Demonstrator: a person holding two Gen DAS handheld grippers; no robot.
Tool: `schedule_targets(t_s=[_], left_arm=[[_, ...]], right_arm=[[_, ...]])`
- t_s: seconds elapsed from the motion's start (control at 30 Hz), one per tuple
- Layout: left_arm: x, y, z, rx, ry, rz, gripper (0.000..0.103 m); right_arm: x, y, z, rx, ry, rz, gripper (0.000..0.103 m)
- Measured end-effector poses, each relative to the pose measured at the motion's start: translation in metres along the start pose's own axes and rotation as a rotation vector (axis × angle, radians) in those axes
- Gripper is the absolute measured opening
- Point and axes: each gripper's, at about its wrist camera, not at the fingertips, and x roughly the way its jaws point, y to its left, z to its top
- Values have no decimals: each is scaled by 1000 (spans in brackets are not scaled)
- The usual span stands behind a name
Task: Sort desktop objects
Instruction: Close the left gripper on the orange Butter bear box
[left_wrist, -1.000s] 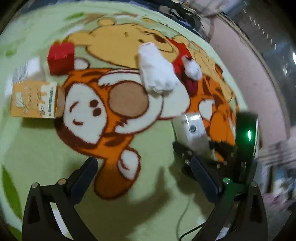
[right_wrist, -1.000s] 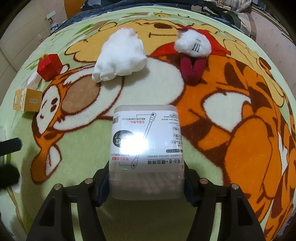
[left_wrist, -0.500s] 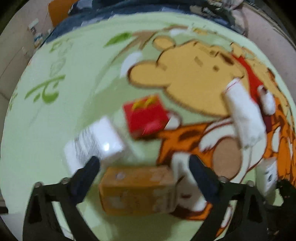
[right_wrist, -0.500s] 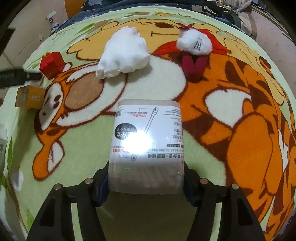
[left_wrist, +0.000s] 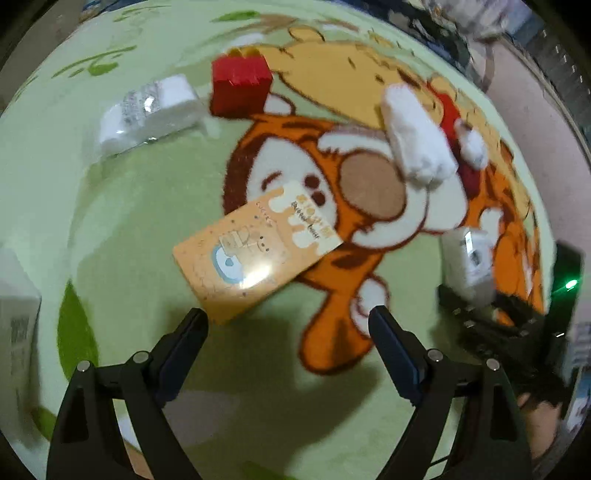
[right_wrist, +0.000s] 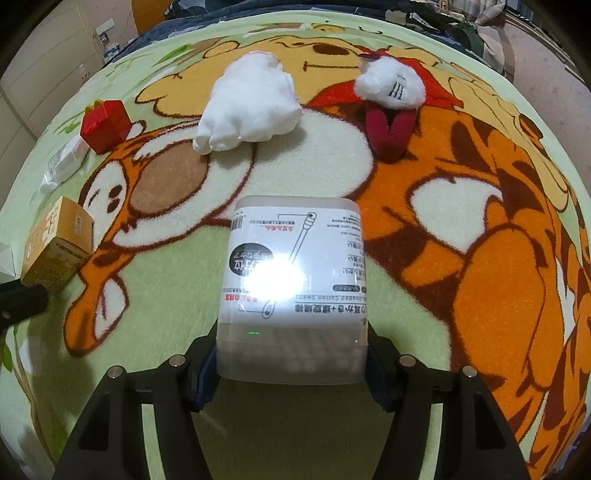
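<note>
My right gripper (right_wrist: 291, 363) is shut on a clear cotton swab box (right_wrist: 293, 280) just above the cartoon blanket; the box (left_wrist: 467, 258) and gripper also show at the right of the left wrist view. My left gripper (left_wrist: 288, 325) is open and empty, its fingers just short of an orange box (left_wrist: 255, 247) lying flat on the blanket. That orange box (right_wrist: 59, 245) sits at the left edge of the right wrist view.
A red box (left_wrist: 240, 86), a white tissue pack (left_wrist: 147, 110), a white plush (left_wrist: 417, 136) and a white-and-red plush (right_wrist: 389, 103) lie farther back on the blanket. A white carton (left_wrist: 16, 306) stands at the far left.
My left gripper swung left and back, and now faces the orange box close up. The right gripper kept hold of the swab box, nearly still.
</note>
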Motion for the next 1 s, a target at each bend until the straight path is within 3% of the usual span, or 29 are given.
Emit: schedule_targets(t_s=[0.1, 0.17, 0.27, 0.43, 0.5, 0.57, 0.7, 0.87, 0.97, 1.0], left_arm=[[-12, 1, 15, 51, -50, 78, 90], [-6, -1, 30, 137, -25, 107, 90], [14, -5, 49, 304, 52, 85, 90], [47, -2, 55, 392, 218, -44, 91], [54, -6, 48, 434, 265, -30, 91], [53, -14, 37, 498, 256, -21, 91], [53, -18, 31, 477, 223, 13, 89], [47, -10, 38, 348, 179, -3, 84], [47, -8, 40, 304, 150, 32, 64], [47, -7, 40, 297, 142, 46, 51]], right_arm=[[0, 0, 0, -1, 0, -1, 66], [1, -1, 0, 5, -1, -1, 66], [0, 0, -1, 15, -2, -3, 66], [1, 6, -4, 23, -3, -10, 66], [1, 7, -3, 23, -2, -16, 66], [2, 8, -3, 21, -1, -22, 66], [5, 9, 0, 21, -5, -33, 66], [4, 12, 3, 15, -4, -49, 66], [6, 14, 4, 14, -6, -61, 66], [6, 15, 5, 10, -9, -68, 65]])
